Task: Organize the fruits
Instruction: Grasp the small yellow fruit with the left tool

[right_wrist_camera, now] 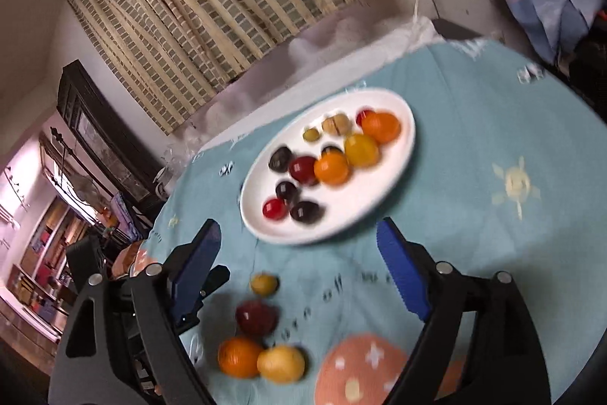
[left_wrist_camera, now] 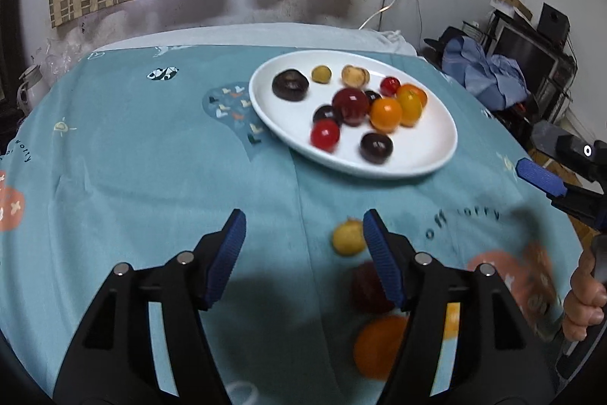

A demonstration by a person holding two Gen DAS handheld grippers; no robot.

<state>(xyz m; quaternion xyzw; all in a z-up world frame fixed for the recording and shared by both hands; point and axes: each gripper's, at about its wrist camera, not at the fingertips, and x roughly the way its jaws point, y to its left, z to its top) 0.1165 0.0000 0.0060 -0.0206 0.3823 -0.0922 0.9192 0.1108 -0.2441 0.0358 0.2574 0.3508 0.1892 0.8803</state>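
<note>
White oval plate (left_wrist_camera: 436, 158) sits far-centre on the teal tablecloth (left_wrist_camera: 132, 177), w/ most fruit on it: dark plums, red cherry tomatoes, orange & yellow ones, all bunched close. Four loose fruits lie on the cloth near the plate: small yellow fruit (right_wrist_camera: 263, 284), dark red fruit (right_wrist_camera: 255, 317), orange (right_wrist_camera: 239, 356) touching a yellow fruit (right_wrist_camera: 281, 363). Left gripper (left_wrist_camera: 303, 253) & right gripper (right_wrist_camera: 299, 272) both hang wide apart, nothing betw. the pads.

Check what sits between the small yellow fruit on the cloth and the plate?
Nothing: only bare teal tablecloth between the small yellow fruit and the white plate, clearest in the right wrist view.
</note>
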